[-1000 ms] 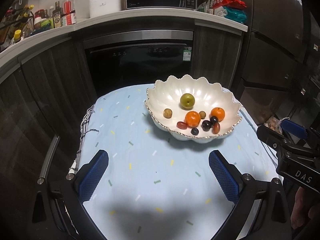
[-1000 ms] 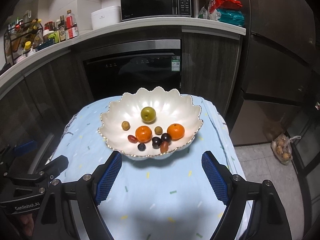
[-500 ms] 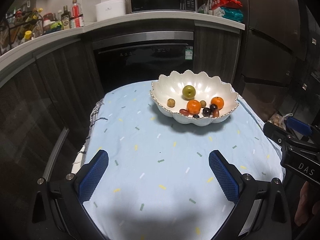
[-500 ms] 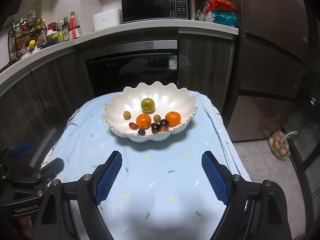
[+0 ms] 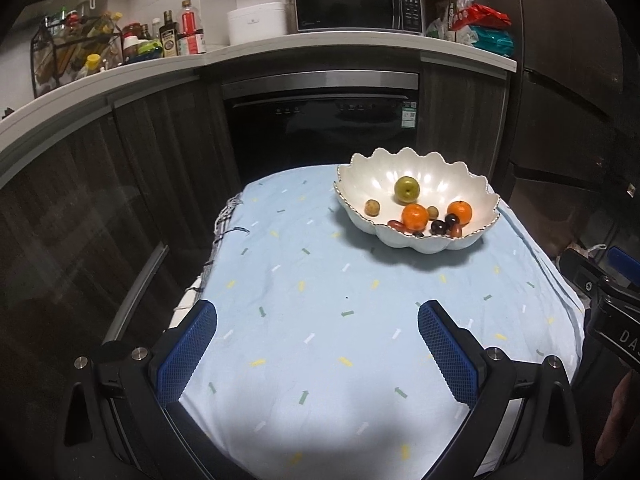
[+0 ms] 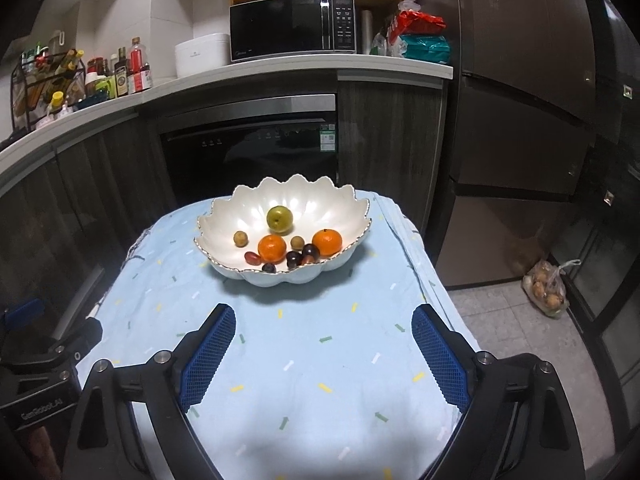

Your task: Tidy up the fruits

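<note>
A white scalloped bowl [image 5: 440, 172] [image 6: 340, 204] stands at the far end of the table on a light blue cloth [image 5: 320, 300] [image 6: 312, 344]. Inside it lie a green apple [image 5: 407, 189] [image 6: 279, 219], two oranges [image 5: 415, 218] [image 6: 272, 248], two small brown fruits and several dark plums and dates. My left gripper [image 5: 316, 324] hangs open over the near cloth, nothing between its blue pads. My right gripper [image 6: 322, 330] is well short of the bowl, its jaws opening and empty. Each gripper shows at the edge of the other's view.
Dark cabinets and a built-in oven stand behind the table. The counter carries bottles [image 6: 132, 68], a white cooker and a microwave [image 6: 292, 26]. A tall dark fridge is at the right. A plastic bag of produce [image 6: 546, 290] lies on the floor.
Both grippers have drawn back from the bowl, which now looks smaller and farther away. The right gripper's jaws have spread a little wider.
</note>
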{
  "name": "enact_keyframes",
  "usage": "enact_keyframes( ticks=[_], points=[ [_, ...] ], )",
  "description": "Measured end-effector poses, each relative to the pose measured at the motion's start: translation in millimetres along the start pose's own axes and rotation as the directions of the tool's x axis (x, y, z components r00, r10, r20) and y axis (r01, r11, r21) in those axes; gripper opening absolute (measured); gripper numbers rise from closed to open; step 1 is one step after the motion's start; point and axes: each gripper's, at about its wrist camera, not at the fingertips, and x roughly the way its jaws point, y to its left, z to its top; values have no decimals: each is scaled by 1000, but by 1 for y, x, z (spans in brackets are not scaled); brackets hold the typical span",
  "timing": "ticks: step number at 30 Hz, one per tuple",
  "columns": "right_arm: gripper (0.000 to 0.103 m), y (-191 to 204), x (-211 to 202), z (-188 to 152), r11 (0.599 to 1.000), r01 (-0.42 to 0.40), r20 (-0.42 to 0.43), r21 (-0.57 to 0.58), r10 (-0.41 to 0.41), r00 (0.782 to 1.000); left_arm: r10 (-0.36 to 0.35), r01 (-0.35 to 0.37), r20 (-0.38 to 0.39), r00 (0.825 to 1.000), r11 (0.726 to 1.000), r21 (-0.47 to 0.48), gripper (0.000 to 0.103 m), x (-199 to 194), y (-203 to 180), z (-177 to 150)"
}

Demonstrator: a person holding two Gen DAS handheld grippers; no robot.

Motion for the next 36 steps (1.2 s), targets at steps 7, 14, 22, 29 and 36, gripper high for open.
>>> enact_keyframes(
  ticks=[7, 14, 22, 29, 36],
  points=[
    [91, -1, -3, -1, 1000, 0, 7, 5, 0, 1000, 10, -10, 8, 1000, 1000, -6, 103, -4, 1, 0],
    [91, -2, -4, 0, 1000, -1, 11, 5, 1, 1000, 2, -2, 8, 1000, 1000, -11, 103, -5, 2, 0],
    [91, -2, -4, 0, 1000, -2, 10, 5, 2, 1000, -21, 21, 1, 1000, 1000, -15, 103, -5, 2, 1],
    [91, -2, -4, 0, 1000, -3, 11, 4, 3, 1000, -26, 26, 0, 1000, 1000, -17, 103, -6, 2, 1],
    [91, -2, -4, -1, 1000, -2, 9, 4, 2, 1000, -29, 29, -1, 1000, 999, -17, 103, -5, 3, 2]
  ],
)
